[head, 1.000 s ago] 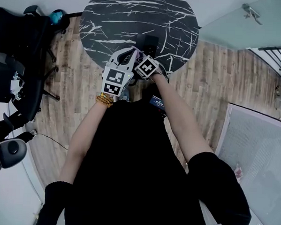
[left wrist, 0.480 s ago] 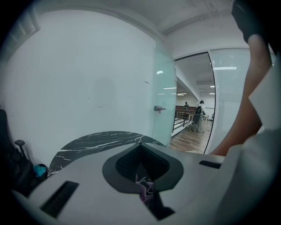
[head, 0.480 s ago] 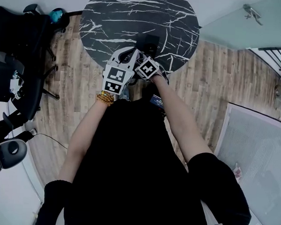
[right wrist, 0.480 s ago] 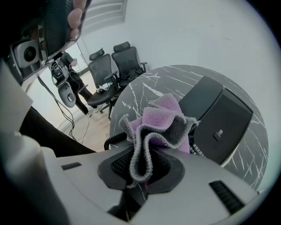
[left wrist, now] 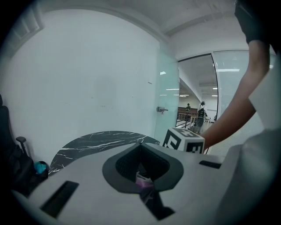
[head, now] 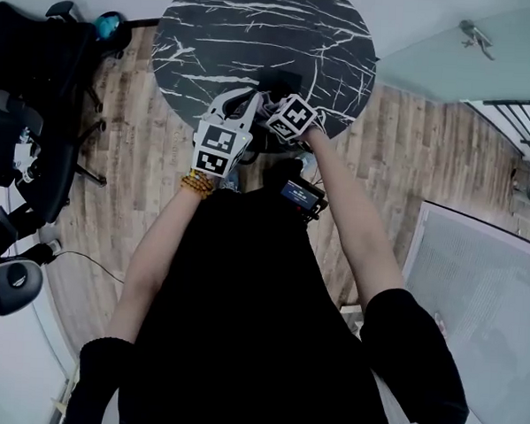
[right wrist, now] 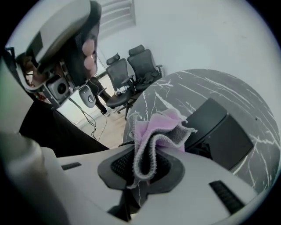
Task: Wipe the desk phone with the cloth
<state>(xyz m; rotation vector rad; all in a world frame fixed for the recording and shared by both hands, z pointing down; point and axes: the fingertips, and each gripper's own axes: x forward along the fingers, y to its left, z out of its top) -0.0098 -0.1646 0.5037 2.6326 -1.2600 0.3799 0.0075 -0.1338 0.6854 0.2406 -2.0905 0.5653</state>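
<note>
While clamped on the cloth, hold the right gripper as firm as now: jaws closed on a bunched fold, pink on one face, grey on the other, loose end standing up past the tips. Expect soft, light, limp fabric that slips free if pinched only at an edge, so grip deep in the bunch and leave a free pad of pile to meet the plastic.

Look for the desk phone just beyond that cloth, on the round dark marbled surface, near the edge closest to the person. Judge it rigid and smooth, probably light enough to skate under a sideways push. Wipe with downward pressure, not a shove; brace the casing at a side wall if bracing is needed, never at the keys.

For the left gripper, jaws together with only a small pinkish scrap showing between them; cannot tell whether a corner of the same cloth or something else. Raised above the surface, close beside the right one, touching nothing on the phone.
</note>
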